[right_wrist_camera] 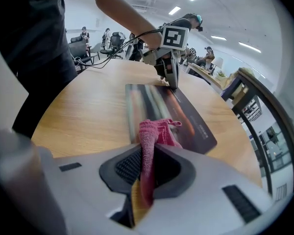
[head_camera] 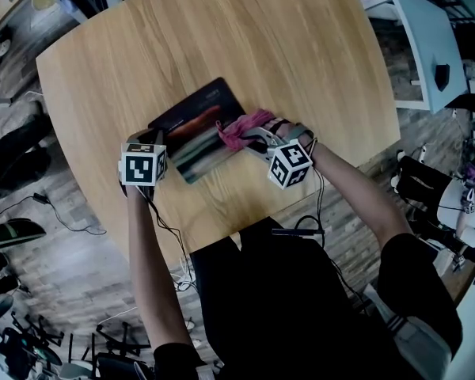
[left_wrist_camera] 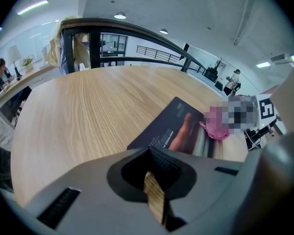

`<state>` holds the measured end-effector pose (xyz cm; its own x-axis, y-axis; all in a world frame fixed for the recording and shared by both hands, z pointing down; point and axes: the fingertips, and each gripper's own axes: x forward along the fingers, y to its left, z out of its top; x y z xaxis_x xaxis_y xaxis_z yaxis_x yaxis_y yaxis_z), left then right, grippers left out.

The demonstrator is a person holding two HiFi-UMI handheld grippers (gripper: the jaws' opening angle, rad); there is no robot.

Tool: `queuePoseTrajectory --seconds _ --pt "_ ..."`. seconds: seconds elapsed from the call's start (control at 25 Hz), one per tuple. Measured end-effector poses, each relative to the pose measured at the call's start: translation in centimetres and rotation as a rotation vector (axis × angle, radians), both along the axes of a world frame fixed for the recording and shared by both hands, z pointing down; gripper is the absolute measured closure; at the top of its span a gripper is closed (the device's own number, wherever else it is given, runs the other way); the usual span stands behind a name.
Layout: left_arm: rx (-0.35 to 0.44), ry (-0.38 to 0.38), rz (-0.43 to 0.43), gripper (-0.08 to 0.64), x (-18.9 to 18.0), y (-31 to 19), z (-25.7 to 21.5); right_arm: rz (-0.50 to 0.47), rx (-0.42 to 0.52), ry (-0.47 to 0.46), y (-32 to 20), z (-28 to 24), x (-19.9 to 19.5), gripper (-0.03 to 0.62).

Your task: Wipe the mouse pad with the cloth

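Nearest the viewer, at the near edge of the round wooden tabletop (head_camera: 222,38), the person's forearms (head_camera: 356,192) are reaching forward, each hand carrying a claw topped by a cube with square markers. On the person's right, the right claw (right_wrist_camera: 146,173) is clamping a pink cloth (right_wrist_camera: 154,133): the fabric is running up between the two closed jaws and bunching just past their tips. The bunched end is resting on the right-hand part of the mouse pad (right_wrist_camera: 186,111). On the person's left, the left claw (left_wrist_camera: 154,199) is standing with its jaws drawn together to a narrow slit, through which only a sliver of wood grain is showing, and nothing is being gripped between them. Seen from the right gripper view, its tip is pressing down on the left end of the mouse pad. The dark rectangular pad, printed with an orange streak and pale bands, is lying flat and slightly askew near the tabletop's near edge, spanning the space between the two claws. Beyond it, bare wood is stretching to the far rim. Farther out, black cables (head_camera: 32,204) are trailing over the grey plank floor (head_camera: 71,244).
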<state>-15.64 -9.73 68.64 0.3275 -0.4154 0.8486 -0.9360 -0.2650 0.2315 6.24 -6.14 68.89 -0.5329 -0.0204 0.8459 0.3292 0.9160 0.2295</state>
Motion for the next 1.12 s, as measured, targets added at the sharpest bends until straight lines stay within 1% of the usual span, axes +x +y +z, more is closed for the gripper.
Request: queuePoseTrajectory --seconds 0.2,0.36,0.44,0.52,0.56,0.64,0.72,0.8,0.88,1.0,1.12 --pt "0.006 -0.009 -0.015 0.537 -0.1 0.1 0.2 0.074 -0.044 -0.005 2.1 0.0 1.3 0.534" --pt "0.025 -0.023 -0.035 0.537 -0.3 -0.1 0.2 0.138 -0.109 -0.004 4.4 0.4 1.7 0.534" --pt "0.037 -0.032 -0.044 0.537 -0.3 -0.2 0.2 0.187 -0.185 -0.006 5.8 0.3 1.5 0.534" --pt "0.046 -0.031 -0.064 0.537 -0.4 -0.1 0.2 0.249 -0.294 -0.011 7.2 0.0 1.0 0.532" --pt "0.049 -0.020 -0.085 0.537 -0.4 0.0 0.2 0.287 -0.352 -0.024 7.7 -0.3 0.7 0.534" --pt "0.058 0.032 -0.150 0.537 -0.5 0.2 0.3 0.384 -0.461 -0.089 8.0 -1.6 -0.4 0.534" --pt "0.068 0.072 -0.200 0.535 -0.7 0.3 0.4 0.498 -0.545 -0.198 6.9 -3.9 -1.8 0.534" --pt "0.077 0.063 -0.215 0.535 -1.1 0.6 0.1 0.605 -0.608 -0.317 5.1 -6.4 -3.4 0.534" --pt "0.102 0.066 -0.254 0.535 -1.4 0.7 -0.7 0.696 -0.666 -0.429 3.0 -8.9 -4.5 0.534" --pt "0.165 0.088 -0.343 0.535 -1.8 1.2 -3.0 0.796 -0.714 -0.564 0.1 -12.8 -5.3 0.534" --pt "0.236 0.083 -0.399 0.535 -1.7 1.9 -6.3 0.843 -0.682 -0.644 -2.1 -16.3 -5.2 0.534"
